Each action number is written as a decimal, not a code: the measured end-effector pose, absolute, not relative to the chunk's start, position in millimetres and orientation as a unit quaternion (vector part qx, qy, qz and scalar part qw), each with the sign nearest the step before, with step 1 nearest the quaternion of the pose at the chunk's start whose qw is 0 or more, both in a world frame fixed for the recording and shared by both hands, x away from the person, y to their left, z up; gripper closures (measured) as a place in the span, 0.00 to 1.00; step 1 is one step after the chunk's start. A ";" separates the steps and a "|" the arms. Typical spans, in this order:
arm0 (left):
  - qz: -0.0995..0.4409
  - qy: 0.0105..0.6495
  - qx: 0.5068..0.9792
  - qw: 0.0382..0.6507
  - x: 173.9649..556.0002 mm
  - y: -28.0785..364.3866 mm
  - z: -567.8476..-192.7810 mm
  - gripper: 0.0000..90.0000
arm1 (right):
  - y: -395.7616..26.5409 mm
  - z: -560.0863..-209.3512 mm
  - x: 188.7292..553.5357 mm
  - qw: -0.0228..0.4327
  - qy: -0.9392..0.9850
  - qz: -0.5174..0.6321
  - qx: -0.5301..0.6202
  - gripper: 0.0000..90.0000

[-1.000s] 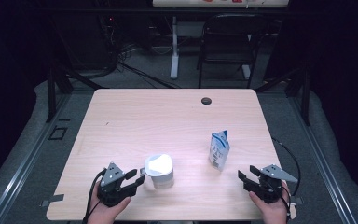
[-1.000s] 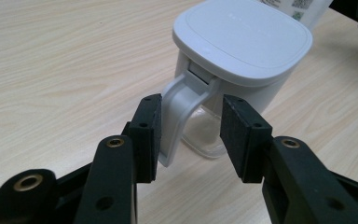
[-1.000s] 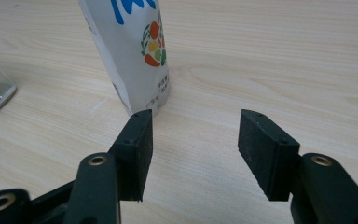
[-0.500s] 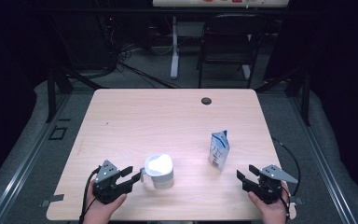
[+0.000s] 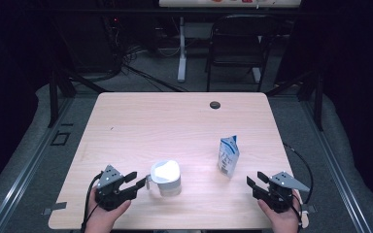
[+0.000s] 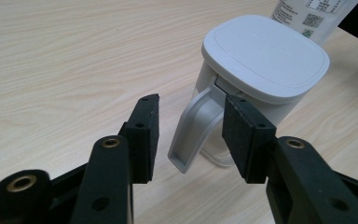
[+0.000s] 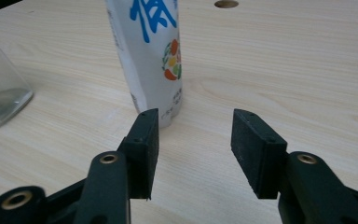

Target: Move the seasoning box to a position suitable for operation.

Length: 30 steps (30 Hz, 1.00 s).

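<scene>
In the lower left of the high view my left gripper (image 5: 137, 180) sits near the table's (image 5: 175, 116) front edge, jaws wide apart with nothing pressed between them. Its tips point right, at the handle of the white lidded jug (image 5: 166, 177), which stands just beside them, left of centre in the lower half of the frame. In the left gripper view the jug's (image 6: 261, 74) handle hangs in the gap ahead of my pads (image 6: 144, 135), closer to the right-hand one, not yet gripped.

Right of centre the milk carton (image 5: 228, 155) stands upright, near the jug but apart from it. In the lower right my right gripper (image 5: 253, 183) points up-left toward it; its jaws have just been closing somewhat, yet nothing lies between them. In the right gripper view the carton (image 7: 151, 51) rises beyond the left pad.

I judge this the approach step, before any grasp. Next, my left jaws need to ease forward around the handle and close squarely, and my right must slide left to centre on the carton.
</scene>
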<state>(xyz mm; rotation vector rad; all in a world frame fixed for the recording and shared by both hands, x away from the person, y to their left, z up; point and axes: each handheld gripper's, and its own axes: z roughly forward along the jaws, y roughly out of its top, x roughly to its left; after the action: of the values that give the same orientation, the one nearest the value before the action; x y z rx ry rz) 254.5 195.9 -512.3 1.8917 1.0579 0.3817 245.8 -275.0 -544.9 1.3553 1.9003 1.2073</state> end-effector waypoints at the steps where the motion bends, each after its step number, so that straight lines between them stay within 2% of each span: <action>1: 0.156 0.426 0.766 0.455 254.6 196.0 -511.9 0.65 | -274.3 -544.5 245.3 0.255 0.702 0.443 0.496 0.59; 7: 0.161 0.425 0.771 0.447 255.4 194.1 -506.5 0.73 | -266.4 -543.7 241.9 0.262 0.718 0.442 0.470 0.63; 12: 0.160 0.420 0.773 0.447 256.2 192.7 -505.3 0.78 | -266.0 -543.5 241.1 0.257 0.719 0.445 0.467 0.62; 17: 0.165 0.415 0.775 0.448 257.3 190.9 -502.4 0.80 | -264.9 -541.0 239.9 0.261 0.713 0.446 0.474 0.61; 21: 0.169 0.409 0.778 0.446 257.7 190.1 -499.2 0.81 | -261.6 -539.5 239.8 0.246 0.723 0.444 0.468 0.67; 30: 0.172 0.404 0.781 0.445 259.5 187.0 -490.8 0.86 | -259.4 -538.3 239.2 0.243 0.724 0.444 0.469 0.68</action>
<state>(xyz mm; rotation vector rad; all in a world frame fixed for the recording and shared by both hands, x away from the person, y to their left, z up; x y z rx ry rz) 259.5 187.0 -490.8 1.9350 1.0020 0.4252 239.2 -259.4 -538.3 1.2808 1.9789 1.2120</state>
